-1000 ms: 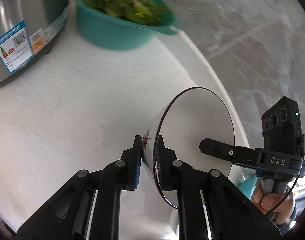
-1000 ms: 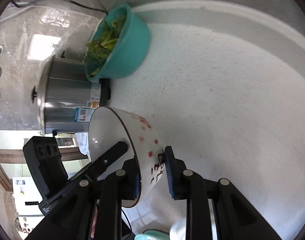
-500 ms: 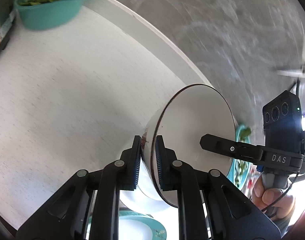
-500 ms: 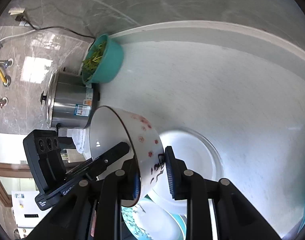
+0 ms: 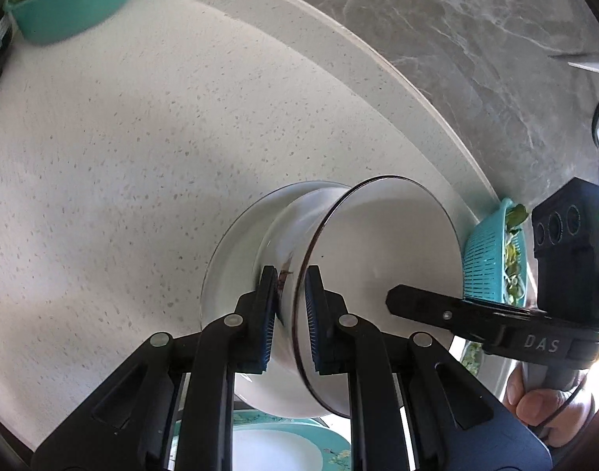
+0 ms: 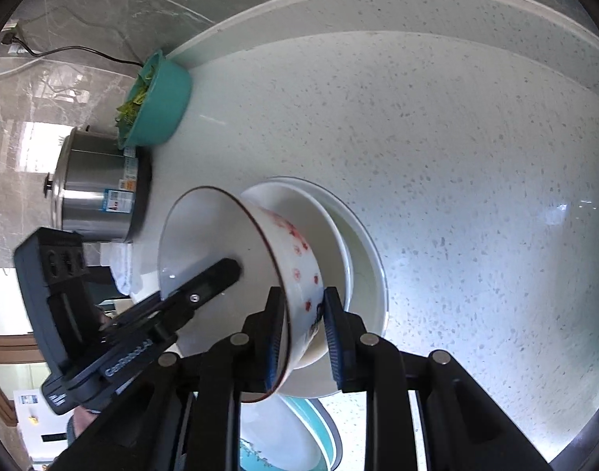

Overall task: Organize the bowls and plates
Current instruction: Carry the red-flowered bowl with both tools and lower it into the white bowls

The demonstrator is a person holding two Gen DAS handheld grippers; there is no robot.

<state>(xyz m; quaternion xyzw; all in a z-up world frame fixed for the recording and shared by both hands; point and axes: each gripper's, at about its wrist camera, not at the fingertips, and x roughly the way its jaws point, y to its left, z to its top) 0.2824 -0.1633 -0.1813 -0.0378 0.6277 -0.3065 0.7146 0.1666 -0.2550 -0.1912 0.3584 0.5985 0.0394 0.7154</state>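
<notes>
Both grippers hold one white bowl with red flower marks (image 6: 299, 251) by opposite sides of its rim. My left gripper (image 5: 291, 314) is shut on the rim of this bowl (image 5: 381, 251). My right gripper (image 6: 301, 329) is shut on the far side of the rim. The bowl sits low inside a plain white bowl (image 6: 334, 235), which rests on a white plate (image 6: 374, 286). That plate also shows in the left wrist view (image 5: 236, 251). A teal-rimmed plate (image 5: 275, 447) lies nearer, under the grippers; it also shows in the right wrist view (image 6: 299, 439).
A teal bowl of greens (image 6: 158, 106) and a steel pot (image 6: 99, 192) stand at the counter's far left. A teal colander with greens (image 5: 491, 259) stands by the wall edge. The speckled white counter (image 5: 122, 137) meets a grey marble wall (image 5: 456, 39).
Both grippers carried the flowered bowl across the counter and down. It now rests in the plain white bowl on the plate, which came into view. The grips are unchanged.
</notes>
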